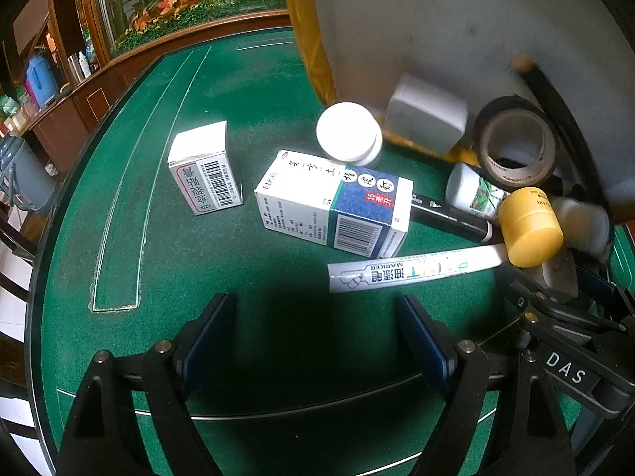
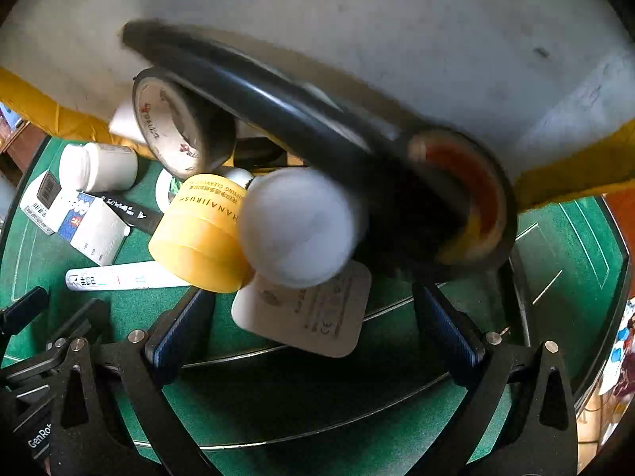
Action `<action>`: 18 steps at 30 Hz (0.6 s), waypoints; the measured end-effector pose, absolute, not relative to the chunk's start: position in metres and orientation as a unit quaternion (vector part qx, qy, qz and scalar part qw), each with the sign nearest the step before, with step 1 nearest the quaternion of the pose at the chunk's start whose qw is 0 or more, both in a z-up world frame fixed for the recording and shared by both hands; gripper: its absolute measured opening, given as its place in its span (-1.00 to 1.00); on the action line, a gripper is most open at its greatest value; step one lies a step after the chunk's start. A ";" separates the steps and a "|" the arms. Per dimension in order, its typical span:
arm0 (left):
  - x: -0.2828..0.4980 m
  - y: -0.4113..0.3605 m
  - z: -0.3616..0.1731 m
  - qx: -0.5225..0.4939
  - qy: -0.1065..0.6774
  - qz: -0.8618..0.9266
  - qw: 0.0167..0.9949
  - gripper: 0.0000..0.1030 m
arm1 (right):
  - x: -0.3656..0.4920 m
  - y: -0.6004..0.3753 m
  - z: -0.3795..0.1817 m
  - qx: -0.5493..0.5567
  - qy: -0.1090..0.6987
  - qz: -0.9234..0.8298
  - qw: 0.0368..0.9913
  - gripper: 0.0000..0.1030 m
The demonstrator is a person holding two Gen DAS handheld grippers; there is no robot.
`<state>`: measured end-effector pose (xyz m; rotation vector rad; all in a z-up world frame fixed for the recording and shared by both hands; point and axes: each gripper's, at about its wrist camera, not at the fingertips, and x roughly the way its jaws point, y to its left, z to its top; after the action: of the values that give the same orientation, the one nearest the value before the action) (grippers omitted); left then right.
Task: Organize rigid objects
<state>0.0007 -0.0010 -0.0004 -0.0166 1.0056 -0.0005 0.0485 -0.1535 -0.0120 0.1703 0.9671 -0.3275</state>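
Right, green felt table w/ a pile of small stuff heaped against a grey and yellow bin or bag at the far edge (can't tell which). Left gripper hangs over bare felt, jaws spread wide, nothing between them. Right gripper also has its jaws wide apart; a flat white tag-shaped pack lies on the felt reaching in between them, but the pads don't press on it.

Seen from the left wrist: a small white box w/ a barcode sits alone on the felt, well apart from the rest. Near it to the right lies a bigger blue and white box, on its side. A white bottle is just behind that box, cap toward the camera, blurred. A white paint marker lies in front of the box, a black marker beside it. A yellow jar lies tipped at the marker ends. Behind it a roll of black tape leans on the pile, next to a white square case.

From the right wrist, a blurred white cap touches the yellow jar, and a 2nd tape roll w/ a red-orange core is at the right, also blurred.
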 end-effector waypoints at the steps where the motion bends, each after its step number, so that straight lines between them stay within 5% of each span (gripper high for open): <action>1: 0.001 -0.001 0.000 -0.008 0.482 0.000 0.876 0.66 | 0.048 -0.153 -0.012 0.082 0.462 -0.157 0.869 1.00; 18: 0.005 0.000 -0.002 -0.009 0.484 0.000 0.875 0.68 | 0.041 -0.158 -0.015 0.079 0.460 -0.151 0.871 1.00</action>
<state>0.0048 -0.0002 -0.0016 -0.0183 1.0101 -0.0009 0.0413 -0.1582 -0.0147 0.1649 0.9619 -0.3154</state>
